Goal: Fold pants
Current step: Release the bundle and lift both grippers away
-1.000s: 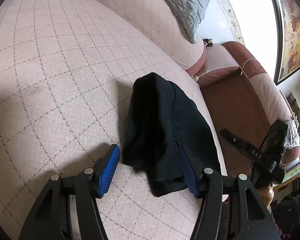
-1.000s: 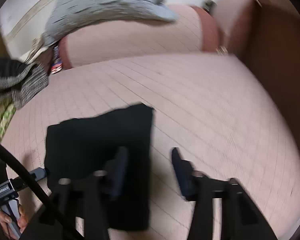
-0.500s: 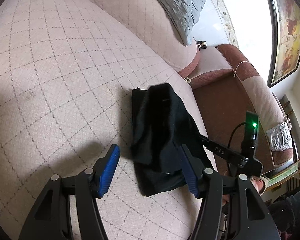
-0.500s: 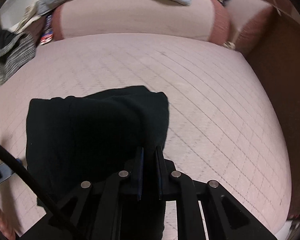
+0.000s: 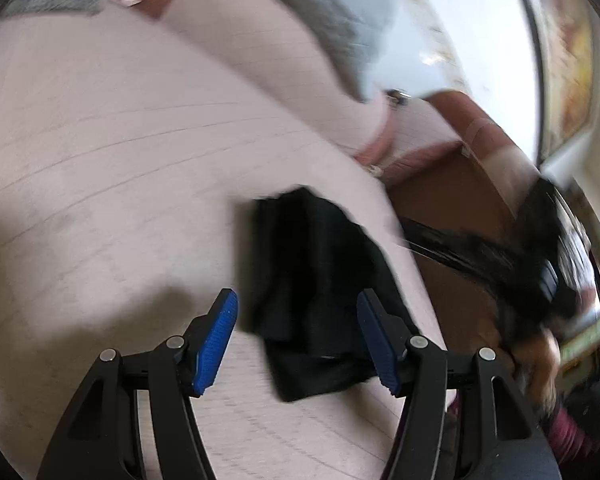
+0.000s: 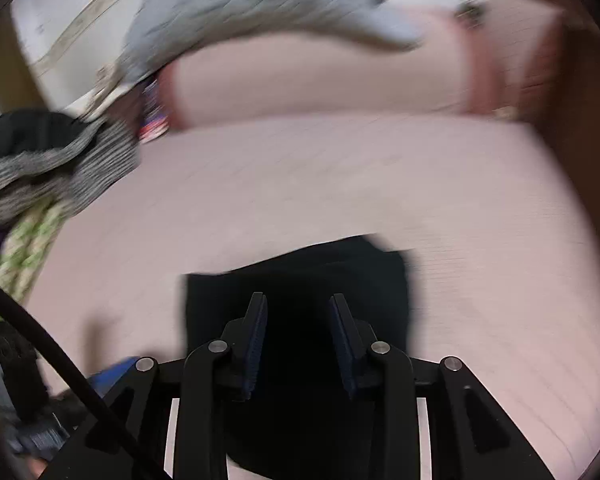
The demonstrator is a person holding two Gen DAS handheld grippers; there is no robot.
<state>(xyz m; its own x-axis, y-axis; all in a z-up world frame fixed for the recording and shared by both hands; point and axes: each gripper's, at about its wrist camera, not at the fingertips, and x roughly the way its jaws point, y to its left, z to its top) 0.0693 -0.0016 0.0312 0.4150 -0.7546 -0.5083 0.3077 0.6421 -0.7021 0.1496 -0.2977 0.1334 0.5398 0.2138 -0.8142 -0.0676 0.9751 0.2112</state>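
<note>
Right claw (image 6: 298, 344) now opening over the black pants (image 6: 300, 280), pads parted a little and clear of the cloth, where half a second back they sat pinched shut at the bundle's near edge. Nothing held between them as far as the blurred view shows. Judged from that: a fold just laid down and let go, with the bundle compact and several layers thick, so likely close to the last fold or a final tidy.

Left claw (image 5: 296, 340) about half open, empty, blue pads framing the pants (image 5: 320, 280) just ahead and below, not touching them. Raised slightly compared with a moment ago, the bundle looking smaller and further beneath.

Pants lying directly under and in front of both claws, near the front edge of the pink quilted sofa seat (image 6: 380, 184). Beyond the claws, a pink backrest with a grey blanket (image 6: 240, 4) draped over it. Off to the right claw's left, a grey knitted garment (image 6: 52, 168) heaped at the seat's end. Right of the left claw, brown floor and a framed picture (image 5: 576, 64) on the wall. Heavy motion blur in both views.
</note>
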